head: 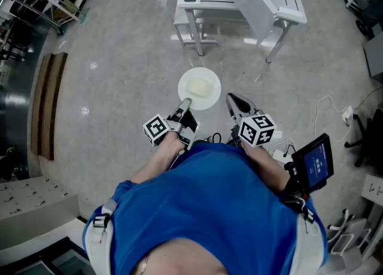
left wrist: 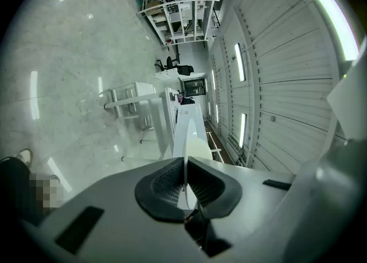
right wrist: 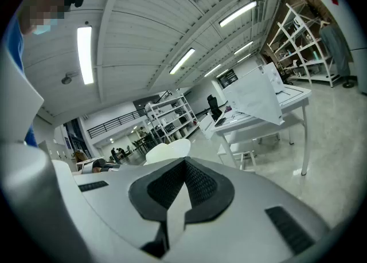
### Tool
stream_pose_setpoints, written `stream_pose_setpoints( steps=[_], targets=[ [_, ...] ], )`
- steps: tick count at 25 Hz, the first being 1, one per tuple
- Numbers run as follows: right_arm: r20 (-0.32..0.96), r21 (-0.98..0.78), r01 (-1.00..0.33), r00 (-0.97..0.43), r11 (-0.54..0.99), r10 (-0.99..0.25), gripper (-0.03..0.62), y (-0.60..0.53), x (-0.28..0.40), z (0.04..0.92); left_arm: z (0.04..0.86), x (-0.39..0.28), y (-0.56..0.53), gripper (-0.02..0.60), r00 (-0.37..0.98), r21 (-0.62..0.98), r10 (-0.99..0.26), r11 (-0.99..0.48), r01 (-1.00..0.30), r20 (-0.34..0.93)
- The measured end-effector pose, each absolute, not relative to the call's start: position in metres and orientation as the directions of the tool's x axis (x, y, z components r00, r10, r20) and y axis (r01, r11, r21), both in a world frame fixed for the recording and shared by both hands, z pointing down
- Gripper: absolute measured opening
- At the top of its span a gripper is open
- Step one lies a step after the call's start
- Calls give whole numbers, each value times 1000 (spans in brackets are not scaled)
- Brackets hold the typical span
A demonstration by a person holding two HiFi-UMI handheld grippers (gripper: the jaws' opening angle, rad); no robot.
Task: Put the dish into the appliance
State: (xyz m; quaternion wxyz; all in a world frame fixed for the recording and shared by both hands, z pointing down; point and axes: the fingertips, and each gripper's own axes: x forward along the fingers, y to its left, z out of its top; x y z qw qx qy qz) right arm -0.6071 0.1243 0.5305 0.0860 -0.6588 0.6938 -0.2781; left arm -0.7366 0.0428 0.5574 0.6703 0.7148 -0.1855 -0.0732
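We held the dish (head: 187, 79) in the left gripper (head: 186, 102). Its jaws were clamped on the near rim of the dish. In the left gripper view this rim stood edge-on between the two black pads (left wrist: 163, 184). The dish reached out ahead of this gripper, in the air above the floor (head: 119, 76), and in the head view it looked about flat. A pale yellow lump (head: 201, 89) lay on its middle. The right gripper (head: 231, 99) was just to the right of the dish and did not touch it. Its jaws were together, with nothing between them. From this gripper the dish was to the left and a little ahead. A white table (head: 287, 10) stood well ahead of both grippers.
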Motion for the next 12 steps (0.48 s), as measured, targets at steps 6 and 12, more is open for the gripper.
stream_pose_setpoints(
  steps=[6, 12],
  targets=[
    [244, -499, -866, -116, -22, -963, 0, 120, -605, 529, 557, -736, 38, 15, 920, 985, -363, -34, -169, 146],
    [228, -506, -862, -99, -31, -969, 0, 122, -602, 529, 562, -734, 40, 15, 920, 984, -355, -6, -178, 165]
  ],
)
